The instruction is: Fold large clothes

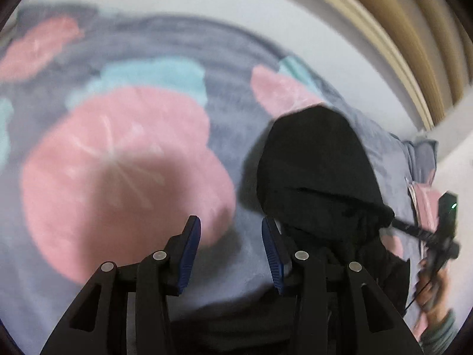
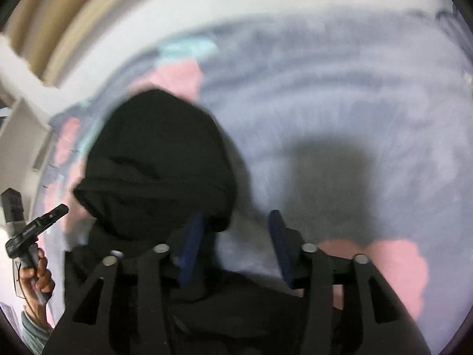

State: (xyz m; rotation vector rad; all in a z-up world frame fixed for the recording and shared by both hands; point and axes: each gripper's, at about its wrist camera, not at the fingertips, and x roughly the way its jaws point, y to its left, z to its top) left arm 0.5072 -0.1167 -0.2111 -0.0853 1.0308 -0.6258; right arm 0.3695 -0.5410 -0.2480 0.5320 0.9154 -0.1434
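A black hooded garment [image 1: 319, 171] lies on a bed, its hood pointing away from me and its body running under the camera. My left gripper [image 1: 230, 220] hovers open over the bedspread just left of the hood, with nothing between its blue pads. In the right wrist view the same garment [image 2: 159, 159] fills the left half. My right gripper [image 2: 236, 214] is open too, its left finger [image 2: 192, 236] over the hood's lower edge and its right finger over bare bedspread. Each view catches the other gripper at its edge, the right [image 1: 414, 230] and the left [image 2: 53, 214], each held by a hand.
The grey-blue bedspread [image 1: 153, 50] carries large pink [image 1: 118, 177] and teal flower prints. A white wall and beige curtain [image 1: 414, 44] lie beyond the bed. White furniture [image 2: 26, 124] stands past the bed's left side. Both views are motion-blurred.
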